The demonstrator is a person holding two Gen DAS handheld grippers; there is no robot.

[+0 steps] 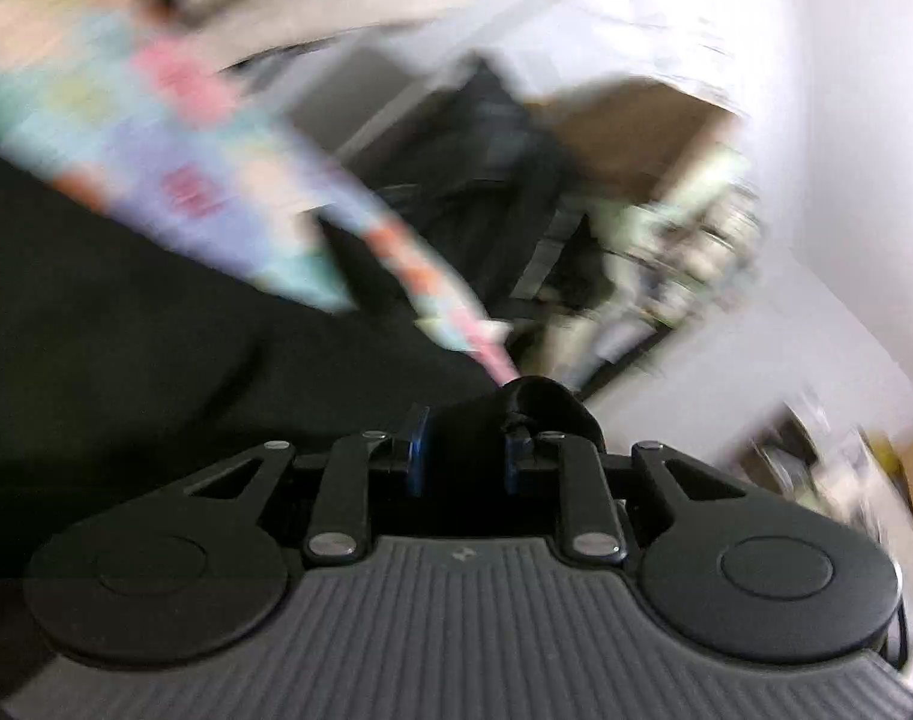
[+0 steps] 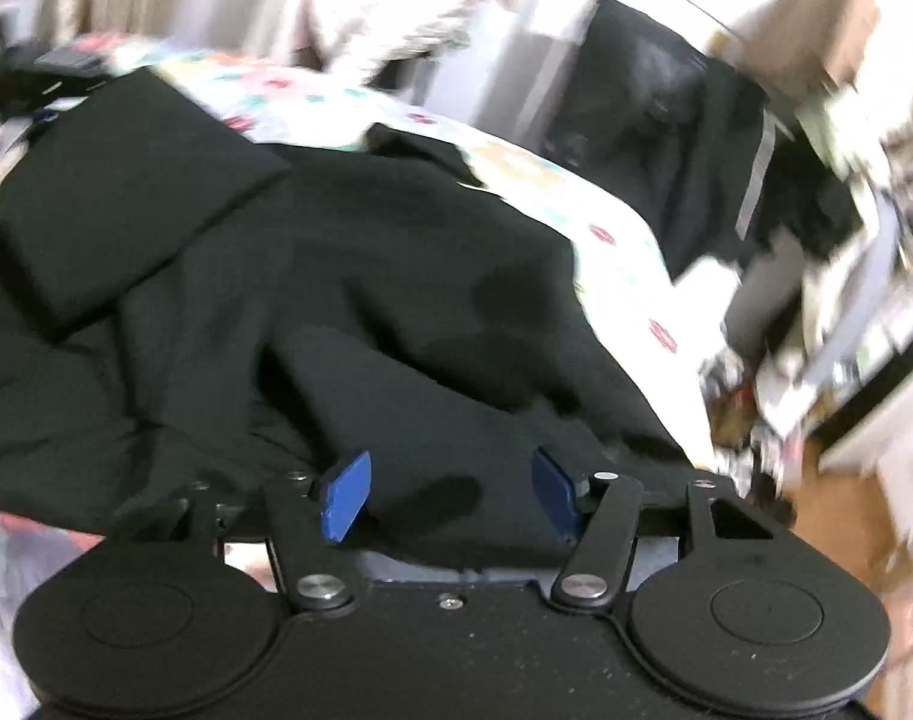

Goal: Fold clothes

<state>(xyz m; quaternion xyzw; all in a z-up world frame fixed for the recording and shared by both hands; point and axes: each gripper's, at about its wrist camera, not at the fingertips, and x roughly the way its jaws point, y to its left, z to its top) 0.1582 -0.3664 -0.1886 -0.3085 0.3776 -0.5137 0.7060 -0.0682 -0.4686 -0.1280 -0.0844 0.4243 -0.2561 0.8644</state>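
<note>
A black garment (image 2: 348, 276) lies rumpled across a bed with a flower-print cover (image 2: 612, 228). A flat, folded black piece (image 2: 126, 192) rests on its far left part. My right gripper (image 2: 450, 492) hovers low over the garment's near edge, with its blue pads (image 2: 345, 495) wide apart and cloth beneath them. In the blurred left wrist view, my left gripper (image 1: 465, 450) is shut on a bunched fold of the black garment (image 1: 156, 330), which bulges past the right pad. The patterned cover (image 1: 174, 138) shows beyond it.
A black bag or chair (image 2: 666, 138) stands past the bed's far side, with a cardboard box (image 2: 816, 30) behind it. Cluttered racks and small items (image 2: 846, 300) fill the right. A white wall (image 1: 846, 120) and wooden floor (image 2: 834, 516) are also visible.
</note>
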